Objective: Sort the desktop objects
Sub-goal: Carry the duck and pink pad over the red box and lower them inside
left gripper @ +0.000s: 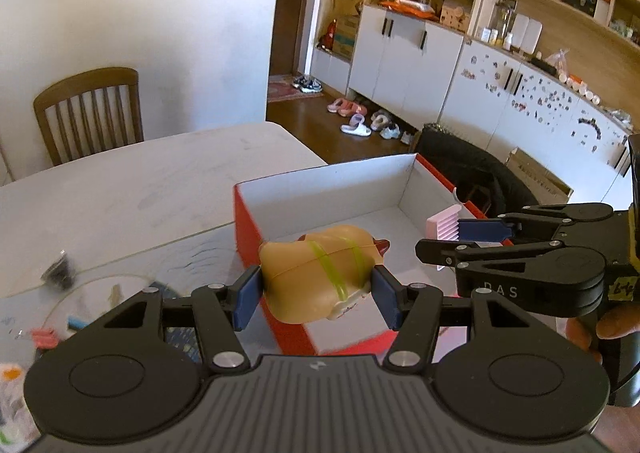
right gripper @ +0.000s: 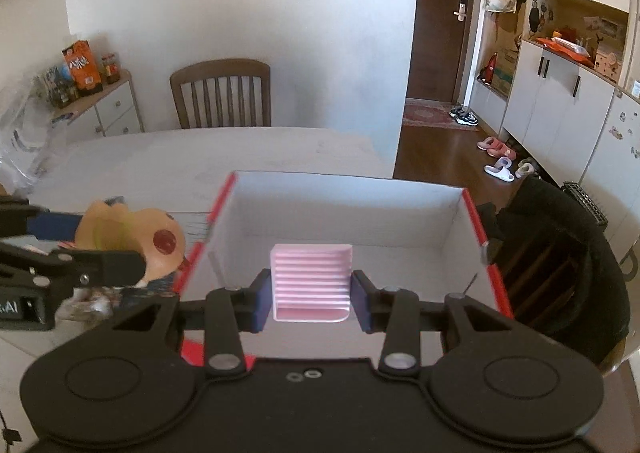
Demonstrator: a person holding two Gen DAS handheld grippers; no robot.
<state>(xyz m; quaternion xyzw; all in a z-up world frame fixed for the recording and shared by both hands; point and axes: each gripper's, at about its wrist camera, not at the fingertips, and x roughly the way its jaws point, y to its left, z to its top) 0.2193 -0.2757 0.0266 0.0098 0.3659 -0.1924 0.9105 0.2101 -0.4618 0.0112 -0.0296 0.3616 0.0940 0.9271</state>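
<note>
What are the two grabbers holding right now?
Left gripper: closed on the tan toy, at the red box.
Right gripper: closed on the pink ridged stand, over the box.

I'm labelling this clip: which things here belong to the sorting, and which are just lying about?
In the job:
- tan toy, held in the left tool
- pink ribbed piece, held in the right tool
- red box

Lying about:
- wooden chair
- slippers
</note>
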